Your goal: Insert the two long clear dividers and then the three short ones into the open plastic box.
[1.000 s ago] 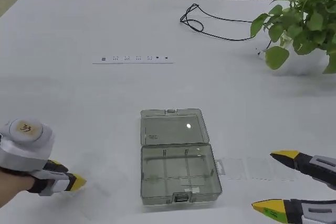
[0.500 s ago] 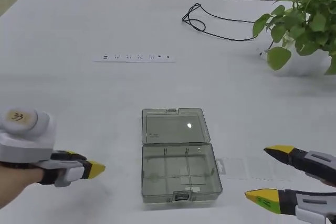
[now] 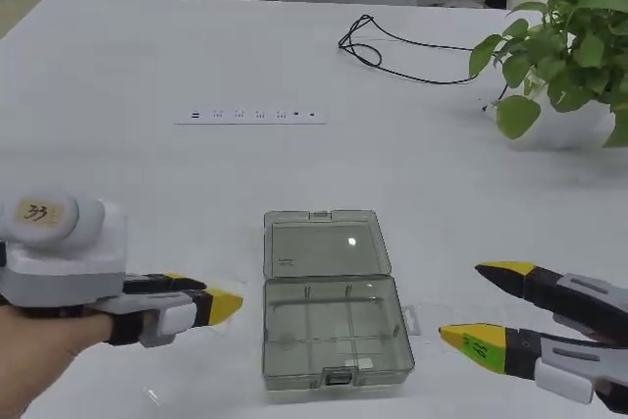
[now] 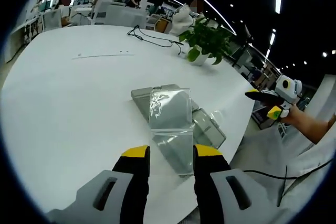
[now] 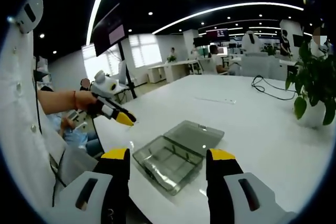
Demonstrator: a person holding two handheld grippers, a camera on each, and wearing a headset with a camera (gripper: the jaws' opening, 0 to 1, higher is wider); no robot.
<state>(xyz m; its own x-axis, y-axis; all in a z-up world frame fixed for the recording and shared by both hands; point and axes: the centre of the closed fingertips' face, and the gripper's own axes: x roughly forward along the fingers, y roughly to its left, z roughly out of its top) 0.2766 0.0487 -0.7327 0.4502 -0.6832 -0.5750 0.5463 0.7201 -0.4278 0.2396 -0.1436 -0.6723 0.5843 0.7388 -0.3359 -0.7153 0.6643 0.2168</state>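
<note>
Lying open on the table, one plastic box, one clear divider was pinched in the left gripper jaws just beside it, right gripper was held spread wide and empty, one plant parked far right

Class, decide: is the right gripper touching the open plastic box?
Apart. The head view shows a stretch of table between the right gripper and the plastic box.

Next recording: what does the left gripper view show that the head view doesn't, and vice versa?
Left gripper view: a clear divider gripped between the tips of the left claw, held up in front of the open plastic box. Head view: from above, the box's slotted inside and front latch. Both: the box, the open right claw, the potted plant, the black cable.
</note>
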